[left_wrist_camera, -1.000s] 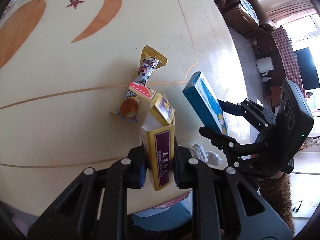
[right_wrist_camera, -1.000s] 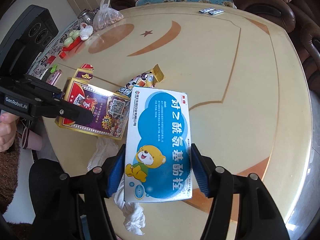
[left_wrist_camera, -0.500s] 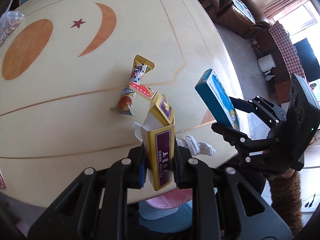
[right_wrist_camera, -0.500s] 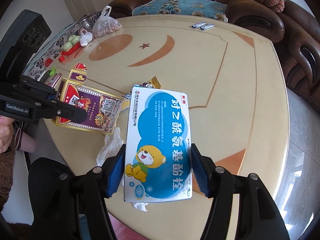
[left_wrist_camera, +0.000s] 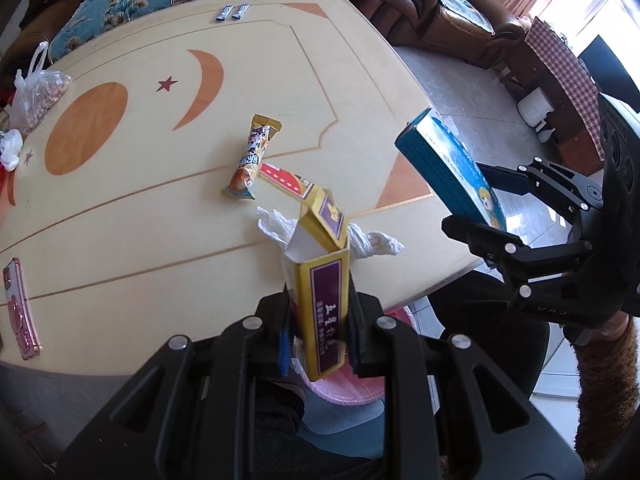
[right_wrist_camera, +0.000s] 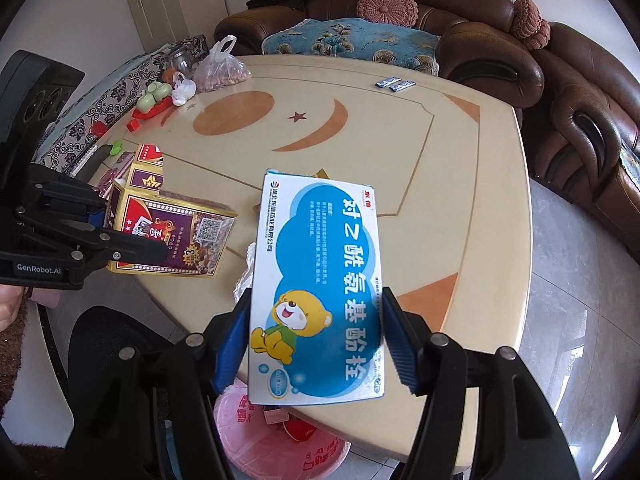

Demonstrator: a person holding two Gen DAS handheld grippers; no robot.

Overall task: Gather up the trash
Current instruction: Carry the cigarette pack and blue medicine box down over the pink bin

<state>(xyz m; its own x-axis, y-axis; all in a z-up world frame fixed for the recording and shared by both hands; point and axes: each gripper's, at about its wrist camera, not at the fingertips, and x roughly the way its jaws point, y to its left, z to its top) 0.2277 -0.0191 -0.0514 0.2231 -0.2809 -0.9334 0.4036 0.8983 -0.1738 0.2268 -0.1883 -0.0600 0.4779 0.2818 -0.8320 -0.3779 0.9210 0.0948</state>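
Note:
My left gripper (left_wrist_camera: 318, 340) is shut on a yellow and purple carton (left_wrist_camera: 322, 304) with its top flap open, held above the table's near edge; it also shows in the right wrist view (right_wrist_camera: 172, 236). My right gripper (right_wrist_camera: 314, 344) is shut on a blue and white medicine box (right_wrist_camera: 316, 292) with a cartoon bear, seen from the left wrist view (left_wrist_camera: 452, 176) off the table's corner. A snack wrapper (left_wrist_camera: 252, 160) and a crumpled white tissue (left_wrist_camera: 376, 240) lie on the table. A pink-lined trash bin (right_wrist_camera: 280, 436) stands below both grippers.
The cream table (left_wrist_camera: 120, 200) carries a pink phone (left_wrist_camera: 16, 308) at the left edge, a plastic bag (left_wrist_camera: 36, 92) at the far left and two small sachets (left_wrist_camera: 234, 11) at the far side. Brown sofas (right_wrist_camera: 580, 120) ring the table.
Both grippers have pulled back and up from the table with their boxes still held. More of the table and the pink bin below have come into view.

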